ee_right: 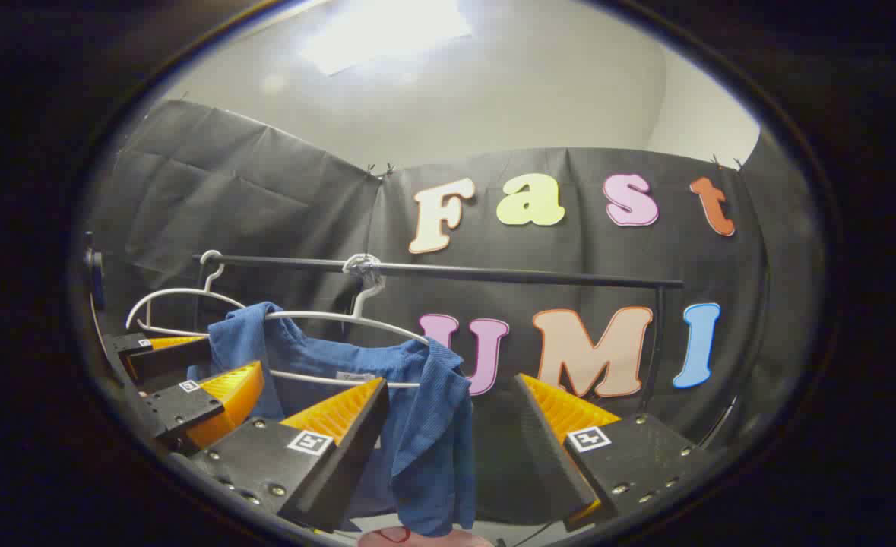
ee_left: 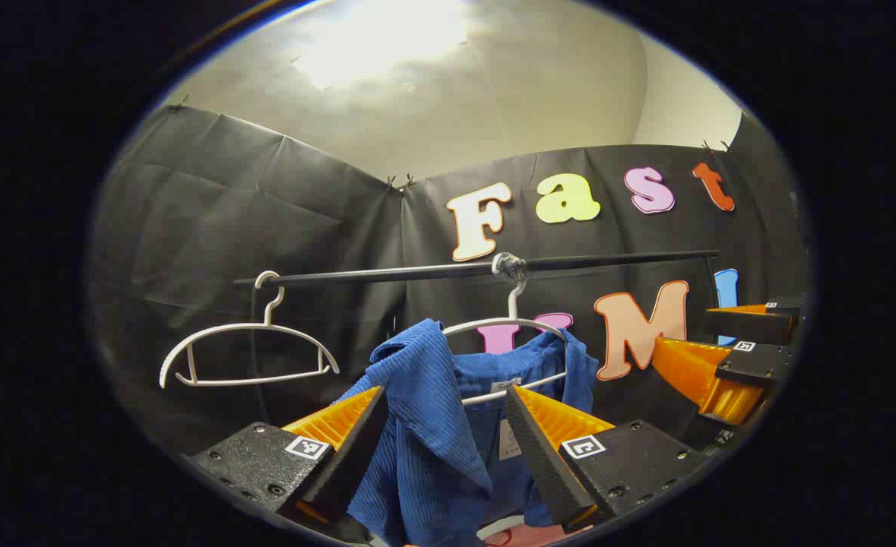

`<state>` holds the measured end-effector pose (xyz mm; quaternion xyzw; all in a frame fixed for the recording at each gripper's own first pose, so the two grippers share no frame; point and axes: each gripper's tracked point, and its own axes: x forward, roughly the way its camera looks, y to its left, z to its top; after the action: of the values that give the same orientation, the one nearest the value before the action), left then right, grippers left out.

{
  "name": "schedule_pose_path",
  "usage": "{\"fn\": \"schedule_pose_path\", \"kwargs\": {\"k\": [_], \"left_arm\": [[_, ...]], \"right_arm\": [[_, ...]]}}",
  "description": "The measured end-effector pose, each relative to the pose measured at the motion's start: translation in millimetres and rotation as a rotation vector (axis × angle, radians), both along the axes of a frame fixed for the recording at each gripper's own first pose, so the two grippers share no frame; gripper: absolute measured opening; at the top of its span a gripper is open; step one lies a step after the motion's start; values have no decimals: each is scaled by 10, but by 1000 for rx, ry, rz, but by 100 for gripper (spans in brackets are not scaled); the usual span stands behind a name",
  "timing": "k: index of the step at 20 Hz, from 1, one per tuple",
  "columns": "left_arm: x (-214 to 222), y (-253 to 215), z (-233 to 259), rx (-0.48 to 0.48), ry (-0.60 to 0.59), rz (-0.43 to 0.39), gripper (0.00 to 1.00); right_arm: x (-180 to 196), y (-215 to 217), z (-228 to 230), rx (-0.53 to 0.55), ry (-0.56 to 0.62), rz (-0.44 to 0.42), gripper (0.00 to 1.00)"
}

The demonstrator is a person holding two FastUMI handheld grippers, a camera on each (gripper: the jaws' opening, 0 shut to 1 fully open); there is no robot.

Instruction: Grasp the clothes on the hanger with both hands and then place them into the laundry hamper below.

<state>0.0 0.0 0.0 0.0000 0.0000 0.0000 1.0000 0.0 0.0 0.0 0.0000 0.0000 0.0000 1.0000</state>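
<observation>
A blue shirt (ee_left: 425, 425) hangs on a white hanger (ee_left: 504, 325) from a black rail (ee_left: 417, 271). In the left gripper view my left gripper (ee_left: 444, 391) is open, and the shirt's collar and one shoulder droop between its fingers. Farther right, the right gripper (ee_left: 683, 328) is level with the shirt's other side. In the right gripper view my right gripper (ee_right: 451, 380) is open around the shirt's (ee_right: 425, 425) drooping shoulder, which lies close to one finger. The left gripper (ee_right: 235, 357) reaches in at the far side of the shirt. A pinkish edge (ee_right: 417, 538), perhaps the hamper, lies below.
A second white hanger (ee_left: 250, 353) hangs bare on the same rail, beyond the shirt; it also shows behind the shirt (ee_right: 170, 298) in the right gripper view. The rail's upright post (ee_right: 656, 342) stands at one end. The booth's black cloth wall is close behind.
</observation>
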Motion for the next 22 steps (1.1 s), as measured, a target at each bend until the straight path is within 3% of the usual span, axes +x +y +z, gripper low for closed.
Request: {"fn": "schedule_pose_path", "kwargs": {"k": [15,22], "left_arm": [[38,-79,-326,15,71,33,93],[149,-63,-546,47,93,93,93]], "right_arm": [[-53,-149,-27,-5,11,-2,95],[6,-235,-44,-29,11,7,95]]}}
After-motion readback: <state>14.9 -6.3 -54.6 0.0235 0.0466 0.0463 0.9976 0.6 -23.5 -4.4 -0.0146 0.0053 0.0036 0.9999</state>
